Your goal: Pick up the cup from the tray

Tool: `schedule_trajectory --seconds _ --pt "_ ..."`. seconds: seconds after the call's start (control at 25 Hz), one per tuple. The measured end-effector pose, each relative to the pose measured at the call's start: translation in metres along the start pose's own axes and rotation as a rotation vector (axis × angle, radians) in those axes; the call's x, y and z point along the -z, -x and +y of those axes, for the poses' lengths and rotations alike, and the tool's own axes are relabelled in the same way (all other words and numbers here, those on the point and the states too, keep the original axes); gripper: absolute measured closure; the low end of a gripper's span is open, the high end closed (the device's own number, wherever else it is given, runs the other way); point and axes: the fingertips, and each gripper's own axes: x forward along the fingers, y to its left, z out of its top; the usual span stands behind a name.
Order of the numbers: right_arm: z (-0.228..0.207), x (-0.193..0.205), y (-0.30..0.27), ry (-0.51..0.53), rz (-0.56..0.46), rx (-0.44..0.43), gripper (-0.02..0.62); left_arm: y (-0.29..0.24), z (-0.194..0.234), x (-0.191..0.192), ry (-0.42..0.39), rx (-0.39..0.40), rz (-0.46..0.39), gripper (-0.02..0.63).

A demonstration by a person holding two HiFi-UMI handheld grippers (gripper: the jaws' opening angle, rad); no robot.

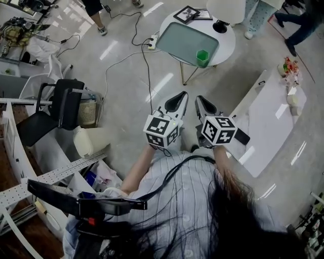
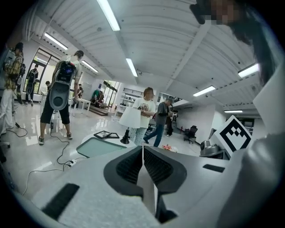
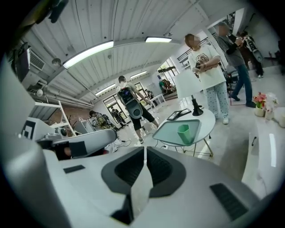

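Note:
A green cup (image 1: 203, 57) stands upright at the near right corner of a pale green tray (image 1: 177, 38) on a round white table (image 1: 226, 44). In the right gripper view the cup (image 3: 184, 133) sits on the tray (image 3: 171, 132) well ahead. Both grippers are held close to the person's chest, far short of the table. My left gripper (image 1: 180, 96) is shut with nothing between its jaws, and its own view shows the tray (image 2: 100, 146) but not the cup. My right gripper (image 1: 201, 99) is shut and empty too.
A white lamp (image 1: 225, 10) and a framed picture (image 1: 186, 13) stand on the round table. A long white table (image 1: 268, 121) lies to the right, a black chair (image 1: 55, 109) to the left. Cables (image 1: 124, 55) cross the floor. Several people stand around.

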Motion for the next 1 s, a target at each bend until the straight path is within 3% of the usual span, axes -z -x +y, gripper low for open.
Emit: schedule_trajectory --seconds 0.52,1.0 --pt "0.012 -0.035 -0.075 -0.007 -0.052 0.102 0.557 -0.025 0.075 -0.032 -0.012 0.111 0.009 0.591" --pt "-0.007 -0.04 -0.08 -0.03 -0.054 0.177 0.557 -0.048 0.085 -0.029 0.022 0.174 0.044 0.591"
